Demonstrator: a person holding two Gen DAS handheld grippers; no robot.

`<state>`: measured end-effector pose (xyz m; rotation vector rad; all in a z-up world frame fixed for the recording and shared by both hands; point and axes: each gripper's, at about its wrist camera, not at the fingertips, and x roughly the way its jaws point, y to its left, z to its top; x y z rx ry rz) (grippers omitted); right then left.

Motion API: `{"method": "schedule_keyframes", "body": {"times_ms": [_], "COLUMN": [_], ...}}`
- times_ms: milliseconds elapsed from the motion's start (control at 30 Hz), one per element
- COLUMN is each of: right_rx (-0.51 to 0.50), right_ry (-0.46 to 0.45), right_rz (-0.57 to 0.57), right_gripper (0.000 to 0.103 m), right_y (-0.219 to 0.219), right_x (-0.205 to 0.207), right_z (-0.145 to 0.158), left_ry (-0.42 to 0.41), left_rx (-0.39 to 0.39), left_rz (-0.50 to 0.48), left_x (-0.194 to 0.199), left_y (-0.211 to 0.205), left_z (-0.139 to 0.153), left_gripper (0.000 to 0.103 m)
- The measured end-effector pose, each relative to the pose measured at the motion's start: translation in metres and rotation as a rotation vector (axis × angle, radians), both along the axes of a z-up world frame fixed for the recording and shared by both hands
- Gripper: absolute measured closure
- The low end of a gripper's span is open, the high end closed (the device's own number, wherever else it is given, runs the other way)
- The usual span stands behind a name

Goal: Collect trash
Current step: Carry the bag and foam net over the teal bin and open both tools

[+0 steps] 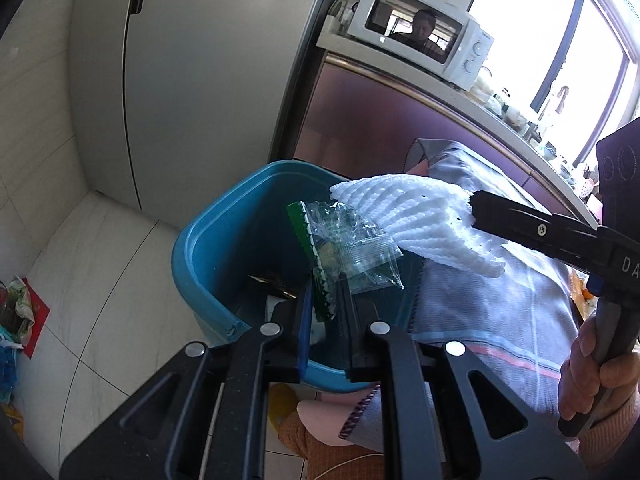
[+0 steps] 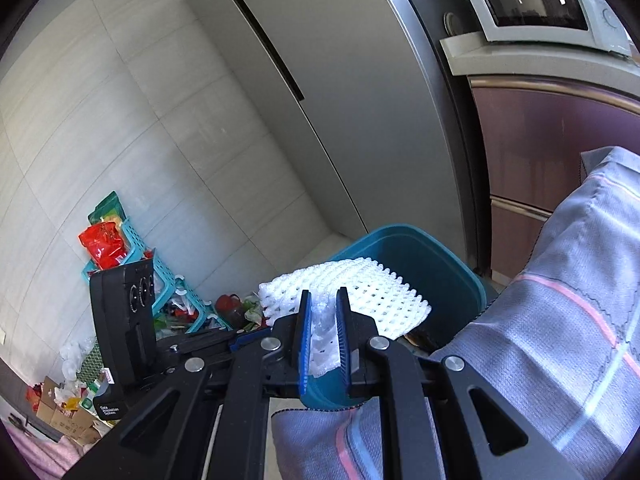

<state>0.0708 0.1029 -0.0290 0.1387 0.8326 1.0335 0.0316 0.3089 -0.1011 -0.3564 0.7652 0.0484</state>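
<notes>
The left gripper (image 1: 325,300) is clamped on a clear wrapper (image 1: 352,252) with a green, zigzag-cut edge, holding it above the open mouth of the blue bin (image 1: 208,240). The right gripper (image 2: 324,320) is clamped on a white foam net (image 2: 360,292), which spreads out flat past the fingers and hangs over the bin's near rim (in the left wrist view the same net (image 1: 420,216) reaches in from the right, just beside the wrapper and partly behind it). A hand (image 1: 592,372) grips the right gripper's handle at the lower right.

Inside the bin some dark scraps (image 1: 272,284) lie at the bottom; what they are cannot be told. The bin stands on a pale tiled floor (image 1: 100,260), near a tall grey fridge (image 1: 192,80). To the right of the bin a grey cloth (image 1: 500,300) with pink stripes covers something bulky. Far behind, a white microwave (image 1: 424,32) sits on a counter (image 1: 472,100). At the far left in the right wrist view a teal rack (image 2: 168,280) stands against the wall among scattered bags.
</notes>
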Motion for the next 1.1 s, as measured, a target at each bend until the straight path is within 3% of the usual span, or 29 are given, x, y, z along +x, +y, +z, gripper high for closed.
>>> {"method": "schedule_keyframes", "body": {"times_ms": [267, 567, 867, 1100], "right_rx": [-0.045, -0.052, -0.020, 0.001], "right_ry": [0.078, 0.092, 0.078, -0.024], "right_rz": [-0.047, -0.090, -0.098, -0.118], "right_gripper": [0.085, 0.073, 0.072, 0.062], "right_y": [0.007, 0.001, -0.021, -0.063], "right_x": [0.018, 0.022, 0.014, -0.014], "right_z": [-0.020, -0.023, -0.016, 0.015], "left_ry": [0.036, 0.064, -0.016, -0.107], "left_rx": [-0.007, -0.035, -0.012, -0.003], "left_rz": [0.010, 0.025, -0.012, -0.156], "left_x": [0.014, 0.025, 0.010, -0.001], "left_y": [-0.004, -0.006, -0.020, -0.067], "left_z": [-0.015, -0.030, -0.005, 0.025], "left_gripper": [0.088, 0.085, 0.073, 0.065]}}
